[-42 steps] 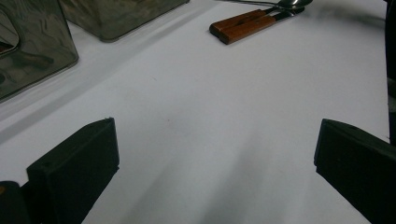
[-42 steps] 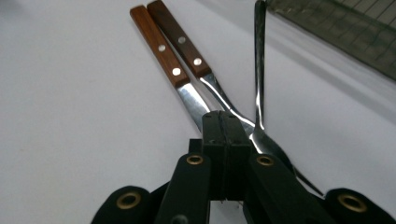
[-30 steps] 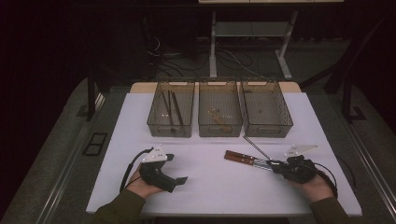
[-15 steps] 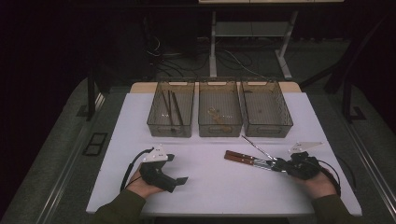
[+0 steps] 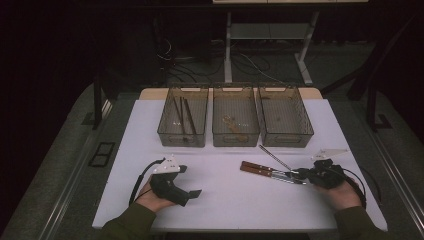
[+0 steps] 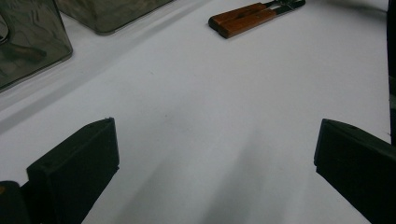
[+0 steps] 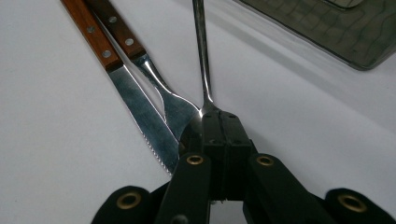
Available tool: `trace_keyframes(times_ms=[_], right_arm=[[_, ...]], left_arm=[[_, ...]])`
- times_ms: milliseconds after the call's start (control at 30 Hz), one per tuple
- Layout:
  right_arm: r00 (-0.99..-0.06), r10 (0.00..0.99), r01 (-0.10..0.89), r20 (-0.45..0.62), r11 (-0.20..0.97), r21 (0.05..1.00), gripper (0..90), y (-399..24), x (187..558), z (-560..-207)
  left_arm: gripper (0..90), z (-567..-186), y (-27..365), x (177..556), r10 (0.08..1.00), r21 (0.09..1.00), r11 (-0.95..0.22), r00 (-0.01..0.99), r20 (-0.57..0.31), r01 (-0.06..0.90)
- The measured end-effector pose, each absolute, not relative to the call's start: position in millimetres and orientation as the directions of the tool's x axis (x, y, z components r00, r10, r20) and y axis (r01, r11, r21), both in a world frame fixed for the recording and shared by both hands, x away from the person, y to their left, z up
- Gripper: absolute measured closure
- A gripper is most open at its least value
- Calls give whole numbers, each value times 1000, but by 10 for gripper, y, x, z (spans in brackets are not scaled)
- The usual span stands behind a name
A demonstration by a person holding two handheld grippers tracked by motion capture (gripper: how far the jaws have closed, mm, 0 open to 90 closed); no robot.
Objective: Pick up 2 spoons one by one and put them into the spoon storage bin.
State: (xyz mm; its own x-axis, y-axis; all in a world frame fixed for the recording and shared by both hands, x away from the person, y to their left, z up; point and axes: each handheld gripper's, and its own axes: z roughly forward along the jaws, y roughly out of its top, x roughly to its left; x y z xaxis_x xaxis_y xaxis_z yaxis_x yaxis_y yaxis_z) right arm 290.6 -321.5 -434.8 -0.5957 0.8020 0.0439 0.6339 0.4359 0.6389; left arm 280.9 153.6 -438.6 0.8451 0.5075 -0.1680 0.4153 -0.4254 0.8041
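Steel-handled slim utensil [image 7: 201, 51] is pinched in my right claw [image 7: 219, 122], ready for binning, while my left claw [image 6: 212, 154] rests wide on the counter [image 5: 225, 200].

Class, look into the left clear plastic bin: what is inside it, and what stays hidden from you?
Inside the left clear plastic bin lie several long dark sticks, probably chopsticks. Their exact number and near ends are too dim behind the tinted front wall to tell.
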Motion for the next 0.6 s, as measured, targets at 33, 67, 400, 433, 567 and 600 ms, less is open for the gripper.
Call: trace_keyframes(times_ms=[33, 67, 400, 433, 567, 600], right_arm=[[-596, 802, 633, 45, 435, 640, 900, -3219, 2906, -4346], [-597, 801, 632, 50, 431, 644, 900, -3222, 2905, -4345], [-620, 777, 619, 111, 397, 678, 899, -3186, 2847, -4273], [-632, 766, 616, 118, 404, 676, 899, -3162, 2839, -4276], [-664, 739, 609, 114, 446, 656, 899, -3047, 2800, -4319], [-669, 735, 611, 113, 456, 647, 899, -3029, 2793, -4332]], left_arm=[[0, -4387, 1536, 2808, 508, 804, -425, 845, -168, 416], [0, -4386, 1536, 2808, 507, 804, -425, 845, -168, 415], [0, -4386, 1536, 2808, 507, 806, -424, 846, -167, 413], [0, -4385, 1536, 2807, 506, 806, -424, 846, -167, 412], [0, -4384, 1538, 2807, 508, 807, -420, 845, -169, 414], [0, -4385, 1538, 2806, 508, 807, -420, 845, -169, 415]])
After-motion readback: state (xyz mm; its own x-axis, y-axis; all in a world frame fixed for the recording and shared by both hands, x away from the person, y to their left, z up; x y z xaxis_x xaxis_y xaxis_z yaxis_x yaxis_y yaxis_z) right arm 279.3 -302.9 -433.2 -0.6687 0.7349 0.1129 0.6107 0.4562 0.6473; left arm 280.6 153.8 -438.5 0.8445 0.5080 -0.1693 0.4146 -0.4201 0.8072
